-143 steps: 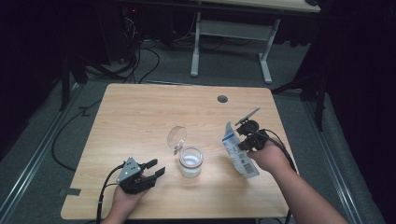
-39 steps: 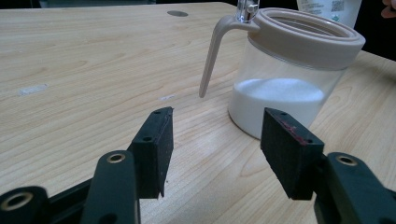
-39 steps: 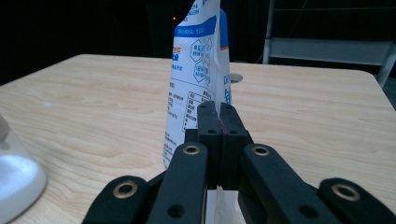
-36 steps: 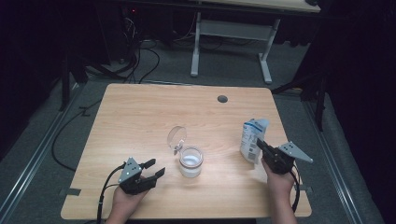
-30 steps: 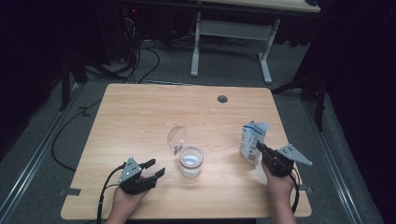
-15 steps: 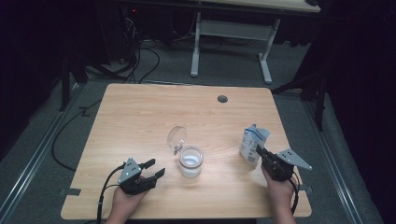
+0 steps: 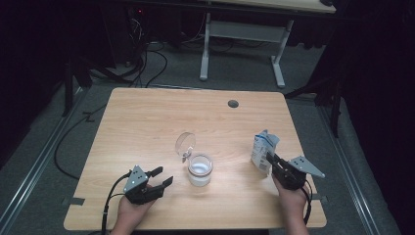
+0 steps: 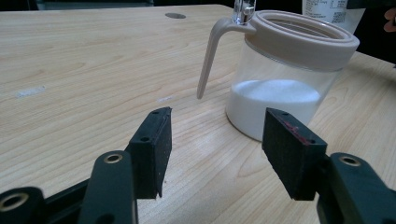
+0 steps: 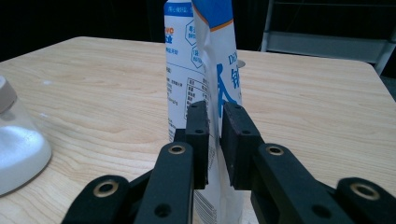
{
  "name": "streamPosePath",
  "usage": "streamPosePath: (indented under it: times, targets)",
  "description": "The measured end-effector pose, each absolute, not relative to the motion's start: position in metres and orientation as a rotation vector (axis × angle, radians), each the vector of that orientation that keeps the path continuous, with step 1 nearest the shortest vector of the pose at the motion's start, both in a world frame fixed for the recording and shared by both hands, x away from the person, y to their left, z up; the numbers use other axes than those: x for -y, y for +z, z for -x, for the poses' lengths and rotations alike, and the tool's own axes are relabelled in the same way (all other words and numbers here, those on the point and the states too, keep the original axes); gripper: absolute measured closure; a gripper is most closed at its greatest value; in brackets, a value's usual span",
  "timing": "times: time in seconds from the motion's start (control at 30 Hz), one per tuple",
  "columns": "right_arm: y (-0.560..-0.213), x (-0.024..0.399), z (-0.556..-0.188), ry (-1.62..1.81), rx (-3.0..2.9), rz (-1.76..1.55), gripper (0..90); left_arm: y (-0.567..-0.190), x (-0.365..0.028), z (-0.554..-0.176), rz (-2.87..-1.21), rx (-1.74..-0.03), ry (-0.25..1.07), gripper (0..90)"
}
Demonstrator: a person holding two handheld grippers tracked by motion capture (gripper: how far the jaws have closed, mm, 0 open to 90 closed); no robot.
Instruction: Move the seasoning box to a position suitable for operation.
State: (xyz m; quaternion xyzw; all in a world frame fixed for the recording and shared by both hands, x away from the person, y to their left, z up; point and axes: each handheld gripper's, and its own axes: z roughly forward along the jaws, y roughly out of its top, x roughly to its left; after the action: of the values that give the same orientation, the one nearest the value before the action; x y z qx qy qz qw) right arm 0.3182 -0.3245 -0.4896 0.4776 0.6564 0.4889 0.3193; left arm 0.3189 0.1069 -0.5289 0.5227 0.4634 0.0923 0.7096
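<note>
The left gripper point(image 7: 161, 177) rests low on the wooden table point(image 7: 147, 122) with its jaws spread wide and nothing between them. Just ahead of it and slightly to its right stands the clear sugar jar point(image 8: 285, 79), holding white granules, its beige collar carrying a thin spoon-like handle and its round lid point(image 7: 185, 143) tipped up. Farther right, the right gripper point(image 7: 268, 160) has a blue-and-white paper packet point(image 9: 205, 70) standing upright between its jaws, which have just been opening, a thin gap showing beside the packet's edge.
</note>
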Motion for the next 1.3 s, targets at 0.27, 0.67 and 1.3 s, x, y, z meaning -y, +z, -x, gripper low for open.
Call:
streamPosePath:
  times: [0.27,0.67,1.3]
  targets:
    - [-0.489,0.325,-0.32,1.297,-1.724,-1.286,69.9,-0.529,-0.107,-0.319,-1.162,-1.027,0.206,42.9]
    - [-0.49,0.323,-0.321,1.281,-1.744,-1.305,60.6,-0.529,-0.107,-0.318,-1.165,-1.023,0.21,43.1]
    - [-0.49,0.324,-0.298,1.228,-1.746,-1.317,58.8,-0.529,-0.105,-0.317,-1.175,-1.018,0.213,43.6]
